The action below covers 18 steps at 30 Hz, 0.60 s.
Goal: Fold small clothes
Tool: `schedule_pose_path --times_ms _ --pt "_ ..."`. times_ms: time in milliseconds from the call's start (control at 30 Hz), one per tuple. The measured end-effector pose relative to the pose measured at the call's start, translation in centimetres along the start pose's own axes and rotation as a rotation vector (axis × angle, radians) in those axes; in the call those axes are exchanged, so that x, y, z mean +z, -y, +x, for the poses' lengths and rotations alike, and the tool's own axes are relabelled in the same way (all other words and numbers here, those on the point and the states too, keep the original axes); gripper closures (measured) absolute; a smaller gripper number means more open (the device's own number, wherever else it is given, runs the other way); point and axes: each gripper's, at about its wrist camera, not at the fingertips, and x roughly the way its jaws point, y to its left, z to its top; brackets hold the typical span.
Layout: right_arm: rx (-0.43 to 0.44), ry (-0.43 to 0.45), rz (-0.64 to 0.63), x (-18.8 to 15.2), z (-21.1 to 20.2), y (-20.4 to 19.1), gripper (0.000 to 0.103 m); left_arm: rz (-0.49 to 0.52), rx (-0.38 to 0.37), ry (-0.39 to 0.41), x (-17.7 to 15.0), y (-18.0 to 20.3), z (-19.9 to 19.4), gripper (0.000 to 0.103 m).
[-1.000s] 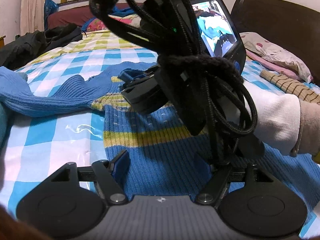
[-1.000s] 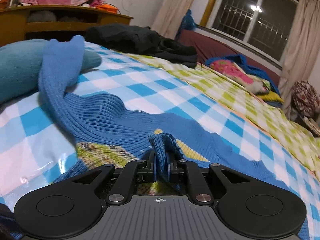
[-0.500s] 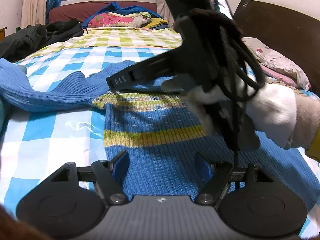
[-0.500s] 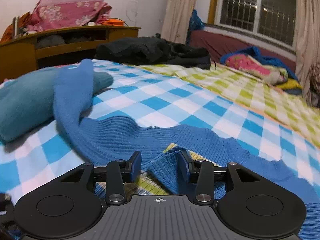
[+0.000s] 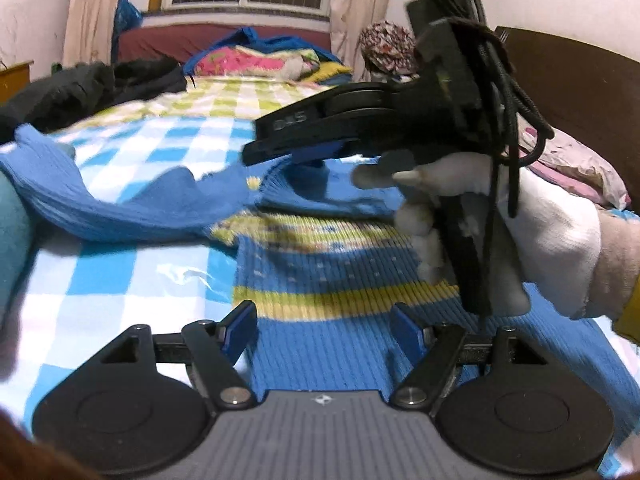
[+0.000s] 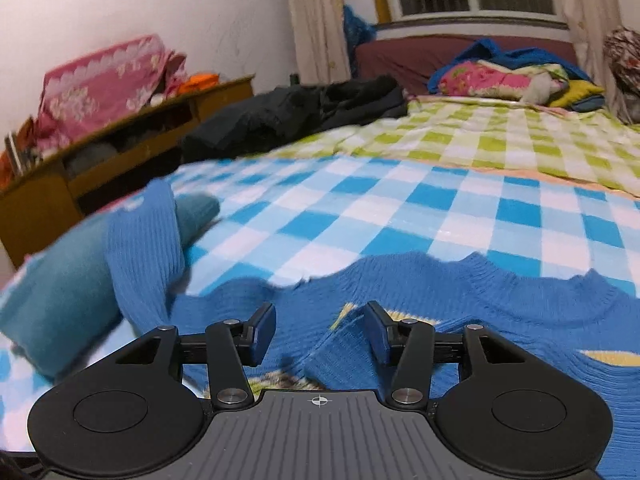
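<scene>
At the far left of the left wrist view a teal cushion sits at the edge of the bed, and one sleeve of the blue sweater runs from it across the blue-and-white checked sheet. The sweater lies spread on the sheet, with yellow bands across its ribbed body. The left gripper hovers low over the sweater's body, its blue pads wide apart with only flat knit showing between them, gripping nothing. To the right, a white-gloved hand holds the right gripper sideways above the collar end of the sweater, black cords looped around its body. In the right wrist view the same sleeve drapes over the cushion at left. That gripper has just been opening: its pads stand about halfway apart, and a raised fold of knit sits between them, close to the right pad, no longer pinched. Black clothing is heaped at the far side of the bed, with a pile of bright bedding farther right.
</scene>
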Motion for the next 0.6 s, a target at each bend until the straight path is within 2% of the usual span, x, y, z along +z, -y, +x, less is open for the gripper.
schedule_pose_path --times_ms 100,233,433,600 --pt "-0.022 0.017 0.035 0.7 -0.4 1.1 0.050 -0.024 -0.006 0.008 0.2 -0.4 0.0 0.022" --pt "-0.007 -0.050 0.082 1.5 1.4 2.1 0.050 -0.042 0.007 0.014 0.3 -0.8 0.1 0.022" --pt "0.067 -0.081 -0.016 1.7 3.0 -0.6 0.050 -0.045 0.016 0.009 0.2 -1.0 0.2 0.022" --pt "0.084 -0.036 -0.018 1.1 1.1 -0.9 0.050 -0.024 0.019 0.027 0.2 -0.6 -0.2 0.021"
